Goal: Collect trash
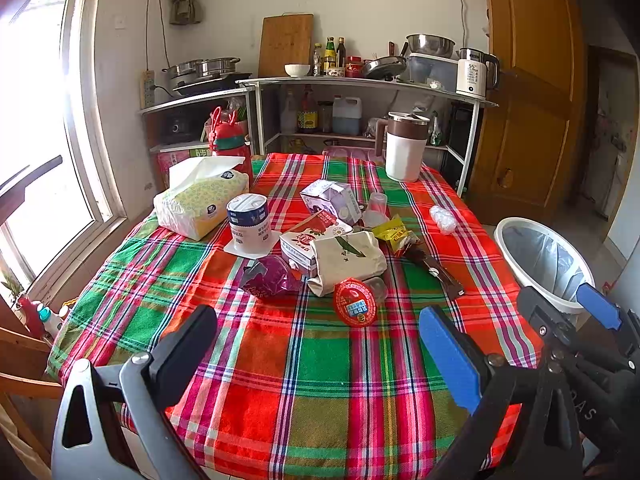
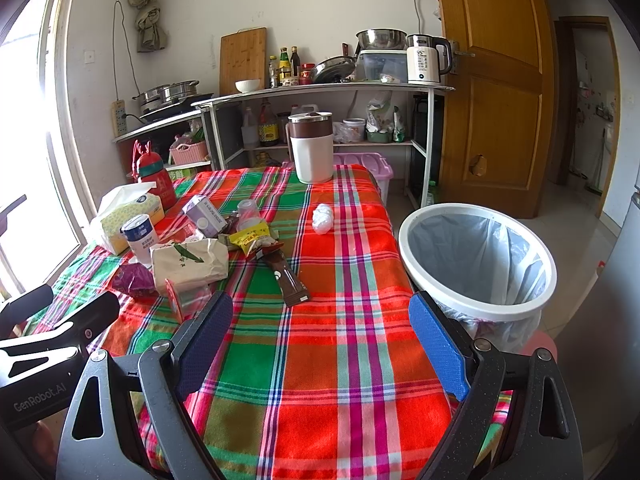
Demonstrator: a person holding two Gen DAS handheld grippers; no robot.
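A heap of trash lies mid-table on the plaid cloth (image 1: 320, 360): a red-lidded cup (image 1: 355, 302), a purple wrapper (image 1: 270, 278), a cream paper bag (image 1: 346, 258), cartons (image 1: 329, 200), a yellow packet (image 1: 394, 234), a brown sachet (image 1: 438, 274) and a crumpled white wad (image 1: 443, 218). The white bin (image 2: 476, 264) with a grey liner stands off the table's right edge. My left gripper (image 1: 320, 344) hangs open over the near cloth, short of the red-lidded cup. My right gripper (image 2: 320, 328) is open too, nothing between its fingers, near the brown sachet (image 2: 290, 280).
A tissue pack (image 1: 200, 204), a white tub (image 1: 249, 220), a red bottle (image 1: 228, 140) and a white jug (image 1: 404, 148) stand on the table. Behind is a shelf (image 1: 360, 84) with pots, bottles and a kettle. A window is on the left, a wooden door (image 2: 496, 80) on the right.
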